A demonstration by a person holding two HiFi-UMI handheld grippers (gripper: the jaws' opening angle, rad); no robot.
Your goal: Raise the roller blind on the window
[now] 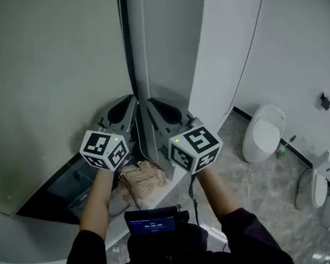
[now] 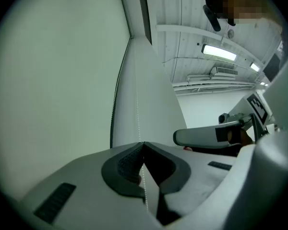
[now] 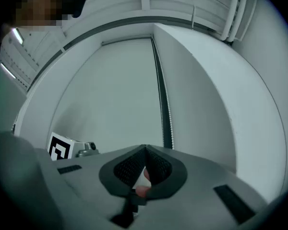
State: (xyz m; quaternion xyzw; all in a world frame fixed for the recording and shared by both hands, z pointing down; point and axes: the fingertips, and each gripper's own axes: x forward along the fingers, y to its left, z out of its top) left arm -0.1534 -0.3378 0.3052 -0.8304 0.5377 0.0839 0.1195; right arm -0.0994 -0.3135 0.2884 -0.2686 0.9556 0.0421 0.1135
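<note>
The roller blind point(image 1: 49, 81) is the biggest thing here. It hangs as a flat, pale greenish sheet over the window on the left of the scene, and its lower edge reaches down near the dark sill point(image 1: 47, 199). A white wall panel point(image 1: 223, 48) rises to its right, just past the narrow dark strip point(image 1: 126, 43) at the blind's edge. Far right, the mottled grey floor point(image 1: 264, 197) carries two white sanitary fixtures point(image 1: 263, 132), well apart from our hands.

We hold both tools side by side at the blind's right edge, tips pointing up and away from us. The left tool point(image 1: 133, 99) is clenched on the bead chain point(image 2: 137, 109). In its own view the chain runs straight down the blind's edge and in between the shut pads point(image 2: 129, 164). The right tool point(image 1: 150, 101) sits just beside it, also clenched tip to tip point(image 3: 145, 148). A short pale bit caught between its pads seems to be the same chain, though we see little of it. More chain shows beside the dark strip in that view.

Near us, below the tools, lies a crumpled tan cloth point(image 1: 144, 180).
</note>
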